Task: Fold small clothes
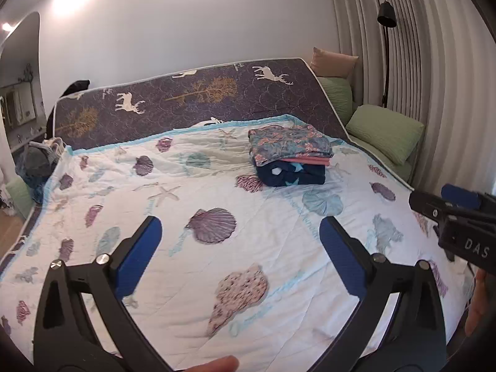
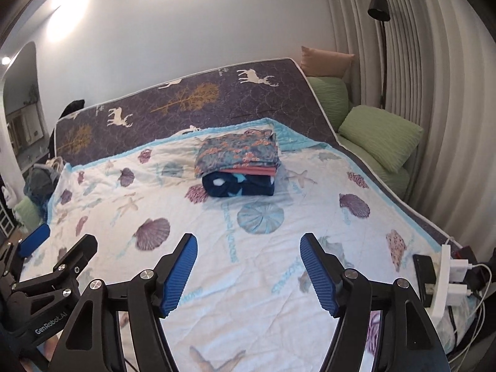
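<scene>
Item 1, my left gripper (image 1: 240,248): jaws spread wide, nothing between the blue pads, only bare quilt below. Pointing down across the bed.

Item 2, my right gripper (image 2: 248,269): jaws also apart, somewhat less wide than the left, empty. Its body shows at the right edge of the left wrist view; the two tools are side by side over the near part of the bed.

Item 3, folded stack (image 2: 238,167): three pieces as far as I can tell, a floral teal-and-coral garment on top, a thin pink layer under it, a navy piece with pale shapes at the bottom. It sits on the far half of the seashell quilt (image 1: 217,279), near the raised deer-print mattress (image 1: 186,99), well apart from both grippers. Edges look squared and the pile stands level. I count this as done work.

Item 4, heap of loose cloth (image 1: 38,164): grey and blue, at the far left corner of the bed. Whether it holds more small clothes to fold I cannot tell.

Item 5, near quilt surface: no garment lies spread for folding.

Status, as I judge it: the visible folding is complete; what remains, if anything, is fetching a piece from the left heap.
</scene>
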Available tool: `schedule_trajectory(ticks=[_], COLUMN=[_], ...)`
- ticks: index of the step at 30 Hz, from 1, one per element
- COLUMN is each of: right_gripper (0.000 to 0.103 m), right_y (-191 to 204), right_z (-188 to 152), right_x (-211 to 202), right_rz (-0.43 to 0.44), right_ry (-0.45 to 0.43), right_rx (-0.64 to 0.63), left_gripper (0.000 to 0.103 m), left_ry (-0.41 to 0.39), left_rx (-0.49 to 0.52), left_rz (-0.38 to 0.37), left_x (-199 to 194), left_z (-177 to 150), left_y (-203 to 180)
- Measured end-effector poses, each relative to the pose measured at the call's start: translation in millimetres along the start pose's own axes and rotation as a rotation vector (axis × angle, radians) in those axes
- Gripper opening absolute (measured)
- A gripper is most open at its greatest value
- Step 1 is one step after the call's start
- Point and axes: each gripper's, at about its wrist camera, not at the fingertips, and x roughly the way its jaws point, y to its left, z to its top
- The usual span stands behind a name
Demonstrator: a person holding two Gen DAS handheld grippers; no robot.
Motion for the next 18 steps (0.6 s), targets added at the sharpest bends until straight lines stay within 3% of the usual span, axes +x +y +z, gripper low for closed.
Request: schedule_trajectory(ticks=[9, 18], right_gripper=[0.072, 0.072], right_y=[25, 36], right_z=[-8, -10], right_x=[-14, -18], right_rz=[0.0, -0.024], right_ry=[-0.02, -0.035], right_rx=[-0.048, -0.07], left_gripper=[0.102, 0.102], left_ry=[-0.042, -0.032], left_rx=[-0.012, -0.042], left_rz=[-0.009, -0.015], left_x=[-26, -21], left_z=[-8, -11], left_y=[13, 21])
